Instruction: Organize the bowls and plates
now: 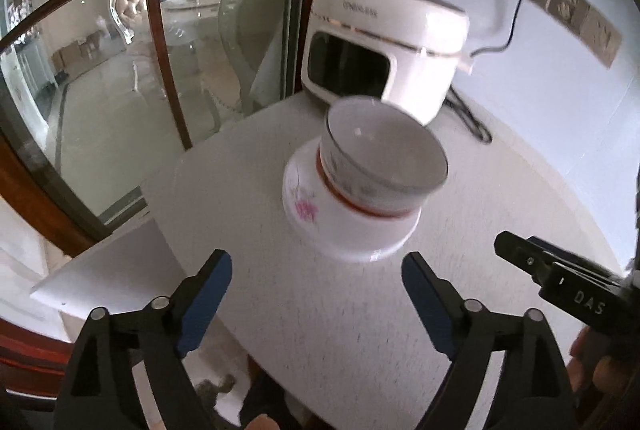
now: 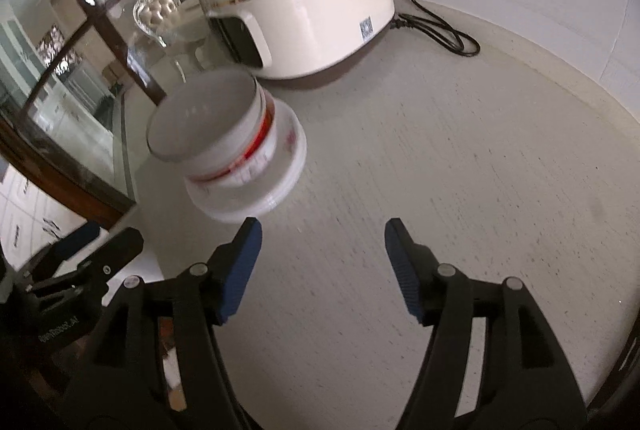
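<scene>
Two nested bowls point(image 1: 360, 190) sit on the counter point(image 1: 500, 198), near the rice cooker point(image 1: 380, 42). Left gripper point(image 1: 316, 294) and right gripper point(image 2: 323, 262) are both spread, empty. Best approach level, jaws straddling the rim, closing gently.

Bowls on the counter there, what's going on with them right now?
A person holds a two-finger gripper in each hand over a white countertop. The bowls are nested: a red-banded bowl sits inside a white bowl with a pink flower, in front of a plugged-in rice cooker. The left gripper and the right gripper are both open and empty, just short of the stack, touching nothing.
</scene>
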A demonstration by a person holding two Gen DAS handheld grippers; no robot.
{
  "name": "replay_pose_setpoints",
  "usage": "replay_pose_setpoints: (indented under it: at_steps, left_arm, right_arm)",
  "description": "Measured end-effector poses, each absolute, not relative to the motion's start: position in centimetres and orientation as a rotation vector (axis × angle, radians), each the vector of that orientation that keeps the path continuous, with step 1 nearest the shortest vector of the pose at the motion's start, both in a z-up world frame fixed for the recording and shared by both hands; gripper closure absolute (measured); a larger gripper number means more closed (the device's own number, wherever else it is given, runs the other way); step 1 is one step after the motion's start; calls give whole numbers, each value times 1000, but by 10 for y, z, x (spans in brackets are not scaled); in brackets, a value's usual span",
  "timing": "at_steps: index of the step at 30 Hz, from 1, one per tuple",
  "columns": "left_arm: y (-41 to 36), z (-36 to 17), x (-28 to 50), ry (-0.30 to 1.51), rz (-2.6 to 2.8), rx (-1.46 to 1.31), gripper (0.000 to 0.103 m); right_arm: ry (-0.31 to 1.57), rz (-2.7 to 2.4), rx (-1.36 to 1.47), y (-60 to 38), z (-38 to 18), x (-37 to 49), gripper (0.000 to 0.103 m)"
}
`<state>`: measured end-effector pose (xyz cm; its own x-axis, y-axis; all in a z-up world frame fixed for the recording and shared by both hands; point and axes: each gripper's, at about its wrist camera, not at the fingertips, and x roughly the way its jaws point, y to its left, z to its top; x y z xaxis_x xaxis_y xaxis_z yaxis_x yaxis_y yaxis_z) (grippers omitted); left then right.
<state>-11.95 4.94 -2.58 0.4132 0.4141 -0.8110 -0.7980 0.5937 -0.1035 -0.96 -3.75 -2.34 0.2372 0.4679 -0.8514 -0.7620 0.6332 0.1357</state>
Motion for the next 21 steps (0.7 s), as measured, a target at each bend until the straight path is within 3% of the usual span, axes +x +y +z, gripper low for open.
replay_pose_setpoints:
  at_steps: [4, 21]
  left_arm:
    - [35, -30, -119, 849, 843, -507, 1]
    - [23, -31, -123, 871, 866, -497, 0]
  right_arm:
    - [1029, 868, -358, -45, -32, -12, 36]
    - [1022, 908, -392, -48, -38, -22, 36]
